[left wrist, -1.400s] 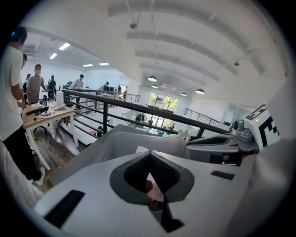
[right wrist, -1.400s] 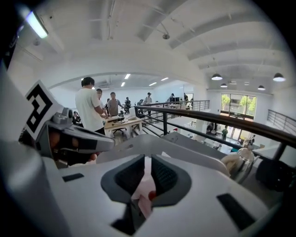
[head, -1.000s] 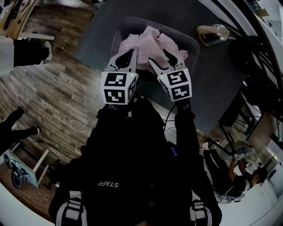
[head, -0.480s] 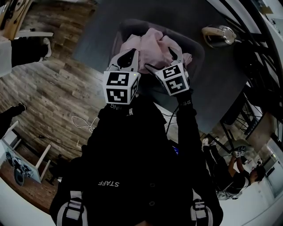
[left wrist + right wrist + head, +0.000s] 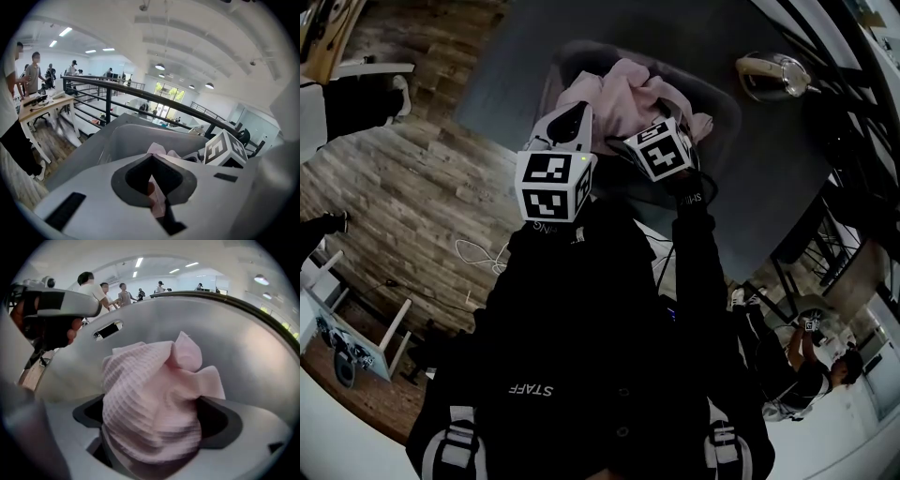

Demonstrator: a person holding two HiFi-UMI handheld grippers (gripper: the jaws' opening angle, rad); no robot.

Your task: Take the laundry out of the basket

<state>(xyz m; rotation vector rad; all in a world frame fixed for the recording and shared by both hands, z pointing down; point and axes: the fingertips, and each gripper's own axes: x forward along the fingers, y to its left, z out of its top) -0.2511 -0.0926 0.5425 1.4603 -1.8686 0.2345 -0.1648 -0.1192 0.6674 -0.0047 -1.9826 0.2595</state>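
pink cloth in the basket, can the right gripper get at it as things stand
Probably yes: the right gripper has just been opening its jaws, which now straddle the pink cloth, nothing else between.

The head view looks steeply down from above onto the basket [image 5: 720, 105] on the counter [image 5: 508, 94]. Both gripper views sit close in, looking along their jaws into that basket; all three share the pink laundry [image 5: 619, 89].

Pink waffle-knit laundry [image 5: 154, 404] lies bunched, apparently 1 piece, inside the grey basket [image 5: 243, 343]
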